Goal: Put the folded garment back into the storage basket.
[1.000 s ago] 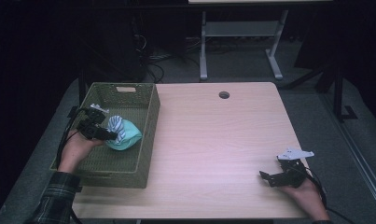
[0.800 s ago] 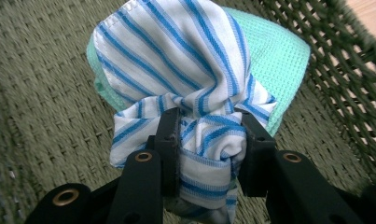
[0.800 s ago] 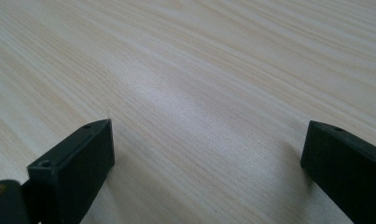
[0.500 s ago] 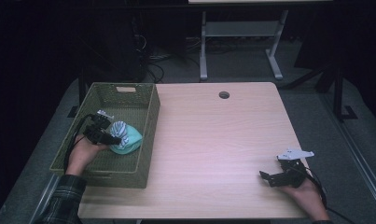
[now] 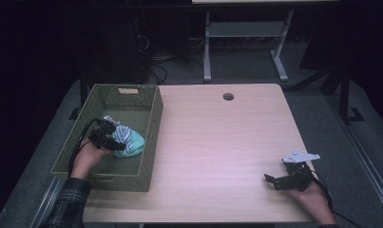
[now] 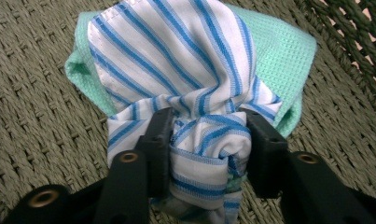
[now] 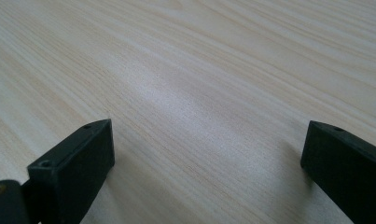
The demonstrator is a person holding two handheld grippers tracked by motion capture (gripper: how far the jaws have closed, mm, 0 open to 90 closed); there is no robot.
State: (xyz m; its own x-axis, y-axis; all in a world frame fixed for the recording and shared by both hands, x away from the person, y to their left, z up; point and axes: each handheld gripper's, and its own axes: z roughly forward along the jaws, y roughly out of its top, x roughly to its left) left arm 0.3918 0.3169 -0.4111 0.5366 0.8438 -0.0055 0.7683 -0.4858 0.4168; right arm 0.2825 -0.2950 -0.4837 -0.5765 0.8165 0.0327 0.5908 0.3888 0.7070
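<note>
Two cloths lie inside the green wicker basket (image 5: 151, 118): the left hand-held gripper (image 6: 209, 135), its jaws just opening, still pinches the blue-striped cloth (image 6: 176, 60) atop the mint cloth (image 6: 279, 56). Well right of the basket, the right hand-held gripper (image 5: 279, 181) rests released on the counter (image 5: 217, 142).

Bench centre and right: the bench (image 5: 217, 142) lies bare and open from the basket's right wall across to the right tongs (image 5: 273, 181).
Left of frame: the green basket (image 5: 151, 118) walls in its floor.
Basket floor: the striped cloth (image 6: 176, 70) and the mint cloth (image 6: 279, 60) fill the lower middle; the upper part is free.
</note>
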